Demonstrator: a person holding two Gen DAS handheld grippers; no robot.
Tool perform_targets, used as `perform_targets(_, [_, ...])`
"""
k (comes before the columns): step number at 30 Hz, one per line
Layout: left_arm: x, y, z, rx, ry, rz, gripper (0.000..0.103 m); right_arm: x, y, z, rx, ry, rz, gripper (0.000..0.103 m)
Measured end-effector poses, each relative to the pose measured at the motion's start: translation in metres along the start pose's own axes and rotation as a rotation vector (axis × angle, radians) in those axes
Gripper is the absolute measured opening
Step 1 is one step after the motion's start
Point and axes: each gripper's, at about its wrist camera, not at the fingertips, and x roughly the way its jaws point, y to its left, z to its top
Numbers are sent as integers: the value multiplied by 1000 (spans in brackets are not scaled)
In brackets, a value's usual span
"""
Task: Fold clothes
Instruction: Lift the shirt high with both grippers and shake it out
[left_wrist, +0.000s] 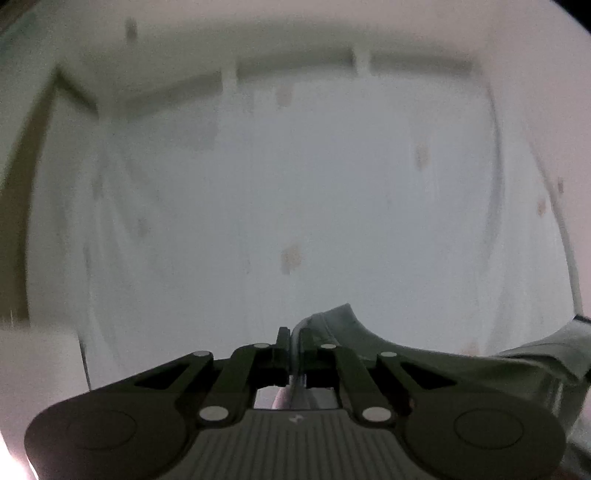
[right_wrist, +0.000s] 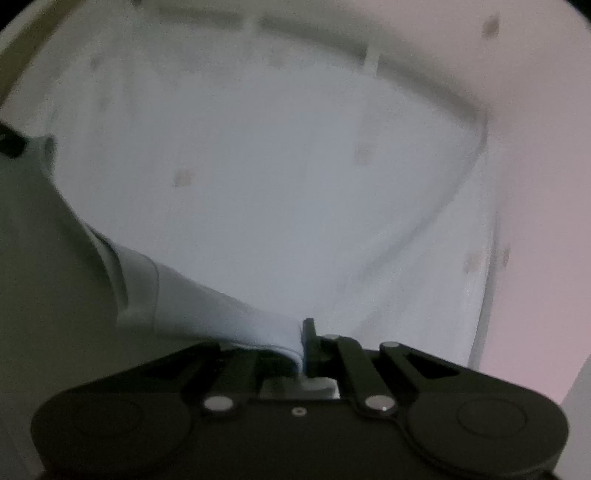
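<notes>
Left gripper (left_wrist: 294, 350) pinches edge of pale garment (left_wrist: 295, 184); right gripper (right_wrist: 304, 347) pinches folded hem likewise; cloth hangs stretched between both, ahead of cameras; looks light, soft, limp, likely to sag; best held at corners or hem
</notes>
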Motion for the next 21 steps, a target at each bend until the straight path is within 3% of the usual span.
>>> perform_targets(4, [-23,23,55,-55,-210,22,6,-24,-20,61,-3,-237,-44,3])
perform_targets(7, [-36,29,69,-62,-283,76,6,-40,-15,77,-112,-352,-102,3])
perform_targets(9, [-41,31,71,-77,-292,119,6,-50,-10,85,-157,-378,-110,3])
perform_targets(13, [-54,36,76,-67,-342,245,0,-78,-20,98,-89,-375,-30,3])
perform_targets(14, [-61,39,80,-76,-348,243,0,-84,-23,99,-71,-370,-9,3])
perform_targets(18, [-75,37,68,-133,-242,55,1,-90,-15,87,-67,-304,73,3])
perform_targets(21, [-73,23,30,-120,-53,-60,2,-99,3,72,-89,-254,101,3])
